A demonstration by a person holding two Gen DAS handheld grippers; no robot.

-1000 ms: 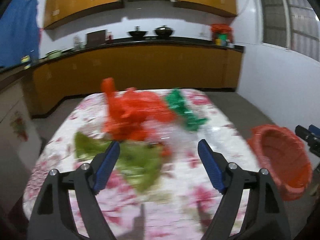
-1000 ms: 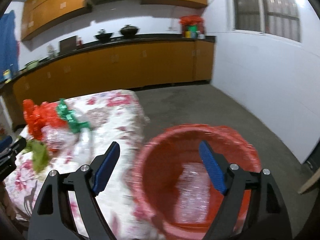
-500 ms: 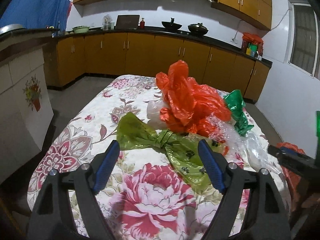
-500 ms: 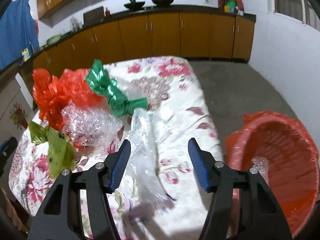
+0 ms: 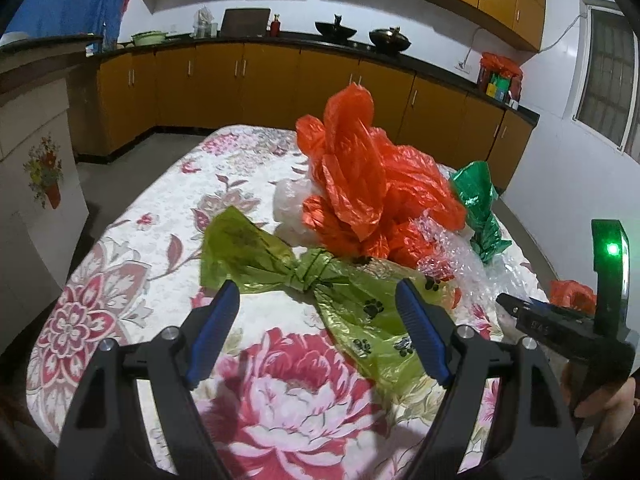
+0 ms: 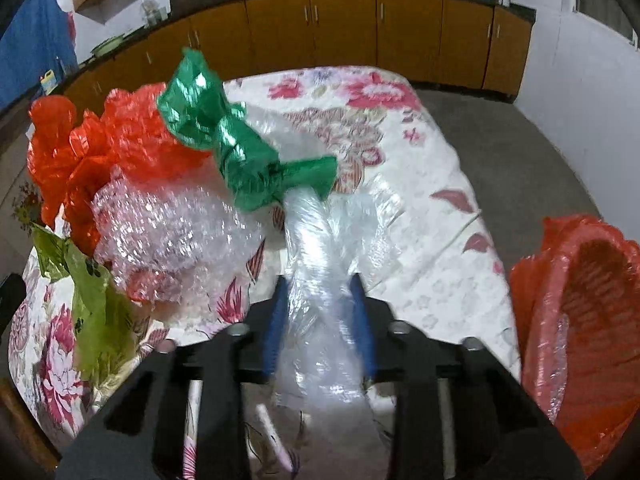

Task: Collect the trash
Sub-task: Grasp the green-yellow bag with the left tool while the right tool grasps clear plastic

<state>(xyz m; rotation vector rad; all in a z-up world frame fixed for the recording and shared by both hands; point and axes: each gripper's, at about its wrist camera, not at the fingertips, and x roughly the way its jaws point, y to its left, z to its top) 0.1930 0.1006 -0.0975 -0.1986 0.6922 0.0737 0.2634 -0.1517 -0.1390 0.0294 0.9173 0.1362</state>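
With most of the trash uncollected on the table [image 5: 132, 236], the right gripper [image 6: 320, 312] had just been closing on a clear plastic wrap [image 6: 316, 240] near the lined red bin [image 6: 592, 320], while the left gripper [image 5: 316, 320] hung wide open before the green bag [image 5: 280, 260].
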